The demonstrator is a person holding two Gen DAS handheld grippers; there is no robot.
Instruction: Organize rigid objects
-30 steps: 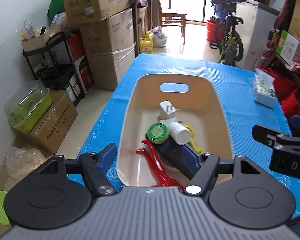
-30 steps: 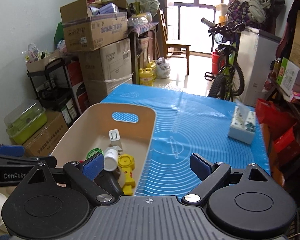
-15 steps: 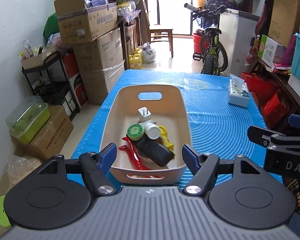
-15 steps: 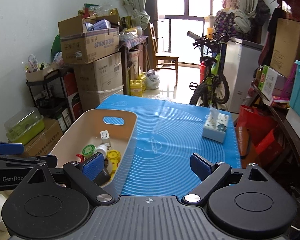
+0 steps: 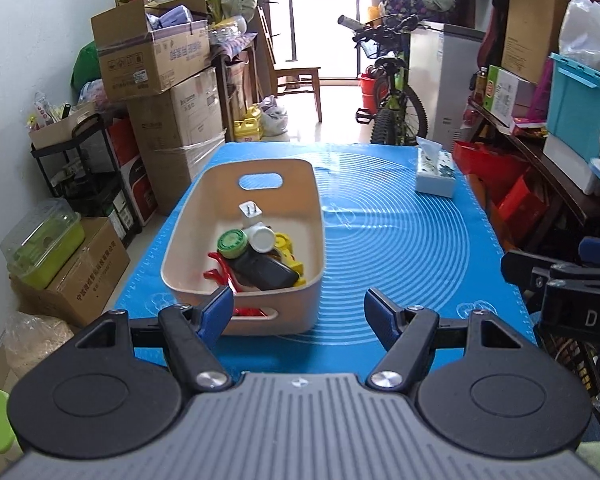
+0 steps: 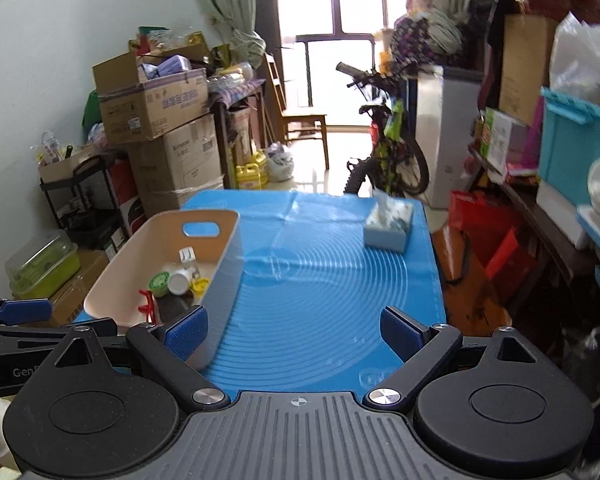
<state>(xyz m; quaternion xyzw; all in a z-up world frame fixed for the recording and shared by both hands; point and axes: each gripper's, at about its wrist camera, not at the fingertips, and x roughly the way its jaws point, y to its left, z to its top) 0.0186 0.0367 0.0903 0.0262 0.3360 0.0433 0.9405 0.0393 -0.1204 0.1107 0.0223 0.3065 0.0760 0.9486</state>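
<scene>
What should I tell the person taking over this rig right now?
Left gripper: open, empty, hanging short of the beige bin.
Right gripper: open, empty, above the blue mat.
In the bin: white charger, green-lidded jar, white bottle, yellow toy, black object, red clip.
Only a tissue box sits loose on the mat.
Sorting appears finished; confirm before stopping.

Left gripper [image 5: 299,311] at near table edge, jaws spread wide, nothing between pads. Beige bin [image 5: 312,216] on blue mat [image 5: 400,240], ahead and slightly left. Inside bin: white plug [image 5: 250,211], green cap [image 5: 232,242], white bottle [image 5: 261,238], black remote [image 5: 262,270], red clip [image 5: 222,270], yellow piece [image 5: 286,246]. Tissue box [image 5: 435,172] at far right of mat. Right gripper [image 5: 564,280] at right edge, state unclear.
</scene>
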